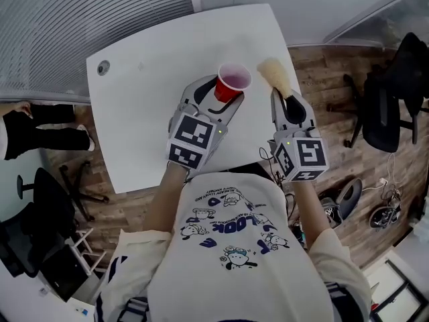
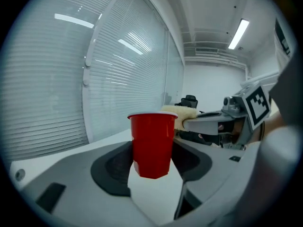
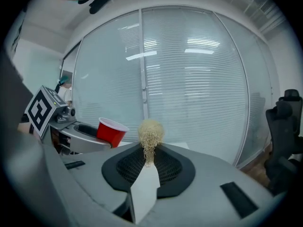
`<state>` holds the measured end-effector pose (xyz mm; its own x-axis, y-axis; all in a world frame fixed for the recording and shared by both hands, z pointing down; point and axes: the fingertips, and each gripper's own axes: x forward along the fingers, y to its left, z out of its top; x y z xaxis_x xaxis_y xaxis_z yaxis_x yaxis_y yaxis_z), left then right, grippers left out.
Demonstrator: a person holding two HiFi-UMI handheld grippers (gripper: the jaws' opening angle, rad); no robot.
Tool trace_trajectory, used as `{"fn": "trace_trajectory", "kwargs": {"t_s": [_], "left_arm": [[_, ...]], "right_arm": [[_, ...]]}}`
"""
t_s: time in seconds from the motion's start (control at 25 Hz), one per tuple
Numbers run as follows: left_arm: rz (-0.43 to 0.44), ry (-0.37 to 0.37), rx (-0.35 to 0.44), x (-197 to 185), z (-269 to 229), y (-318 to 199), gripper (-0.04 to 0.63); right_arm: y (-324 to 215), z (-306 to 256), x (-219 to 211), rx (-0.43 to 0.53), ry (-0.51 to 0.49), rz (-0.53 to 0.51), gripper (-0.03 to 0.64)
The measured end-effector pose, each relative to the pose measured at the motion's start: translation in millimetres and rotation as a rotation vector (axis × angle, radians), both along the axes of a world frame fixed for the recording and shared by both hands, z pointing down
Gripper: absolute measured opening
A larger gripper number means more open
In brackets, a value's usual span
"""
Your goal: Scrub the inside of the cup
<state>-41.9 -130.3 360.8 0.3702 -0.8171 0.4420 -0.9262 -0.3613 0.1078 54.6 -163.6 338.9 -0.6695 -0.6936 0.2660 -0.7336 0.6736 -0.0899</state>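
Note:
A red plastic cup (image 1: 231, 84) is upright between the jaws of my left gripper (image 1: 226, 96), which is shut on its sides. In the left gripper view the red cup (image 2: 152, 144) fills the gap between the dark pads (image 2: 113, 167), its base a little above the white table (image 2: 156, 200). My right gripper (image 1: 287, 102) is shut on the thin tail of a tan fibrous scrubber (image 1: 273, 72). The scrubber's puffy head (image 3: 150, 132) sticks up past the jaws. It is just right of the cup's rim and outside the cup (image 3: 111, 131).
The white table (image 1: 147, 79) has a round grommet (image 1: 102, 67) near its far left corner. A black office chair (image 1: 389, 106) stands to the right, another chair (image 1: 47, 213) to the left. A person's legs (image 1: 43, 134) show at the left edge. Blinds line the glass wall (image 3: 189, 79).

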Motion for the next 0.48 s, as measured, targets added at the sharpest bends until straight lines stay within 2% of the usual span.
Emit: {"fn": "trace_trajectory", "kwargs": {"t_s": [0.12,0.24,0.48], "left_arm": [[-0.06,0.039,0.018,-7.1,-2.9,-2.4,0.282],[-0.077,0.056,0.026,-6.0,-2.9,-3.6,0.284],[-0.14,0.06,0.052,-9.9,-4.1,-3.4,0.284]], "right_arm": [[0.6,-4.8,-3.4,0.014,-0.03,0.033,0.055],[0.3,-3.7,-4.7,0.009,-0.052,0.052,0.055],[2.6,-0.7,-3.7,0.01,-0.061,0.094,0.055]]}}
